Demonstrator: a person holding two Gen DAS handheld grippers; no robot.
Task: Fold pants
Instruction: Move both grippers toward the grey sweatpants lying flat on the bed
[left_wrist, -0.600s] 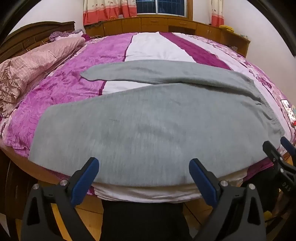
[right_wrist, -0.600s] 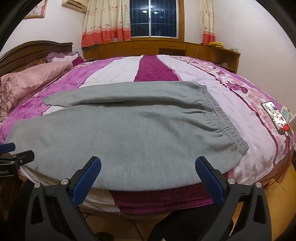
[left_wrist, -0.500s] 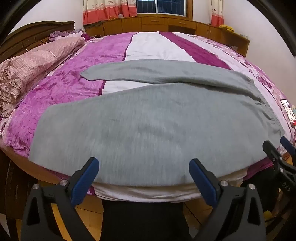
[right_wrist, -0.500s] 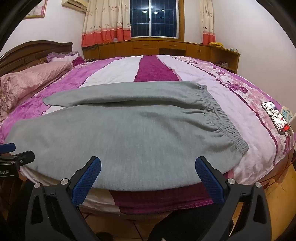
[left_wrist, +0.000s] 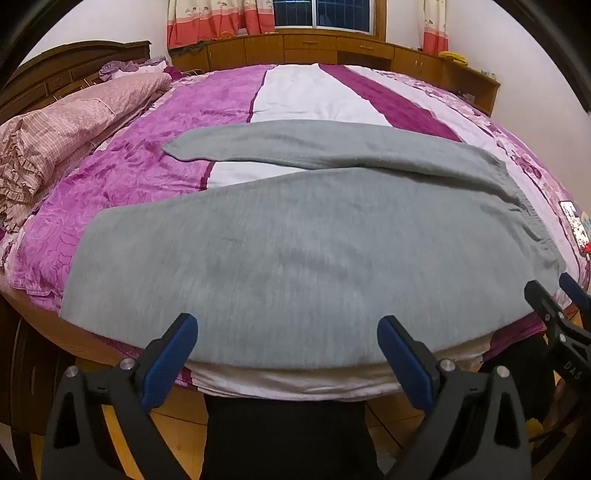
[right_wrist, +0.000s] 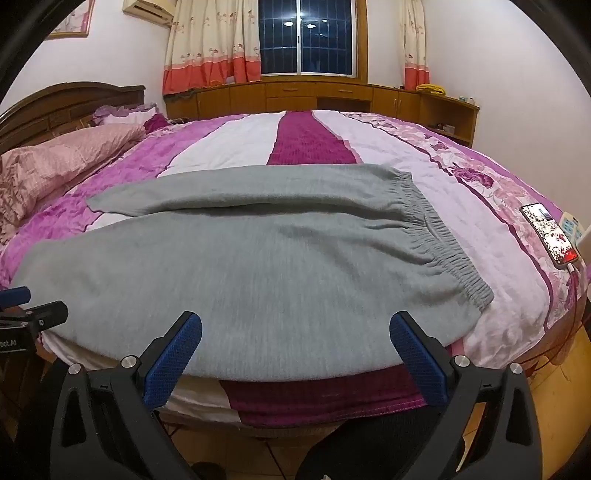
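While both my grippers hang off the bed's near edge, spread wide and pinching nothing, the grey pants (right_wrist: 258, 258) lie flat across the bedspread (right_wrist: 306, 140), waistband (right_wrist: 439, 243) at 3 o'clock, legs toward 9. Left gripper (left_wrist: 286, 336), right gripper (right_wrist: 295, 332): near hem between the pads, untouched. Phone (right_wrist: 550, 236) at 3 o'clock, bare cover beyond at 12. Far leg's cuff blurred.
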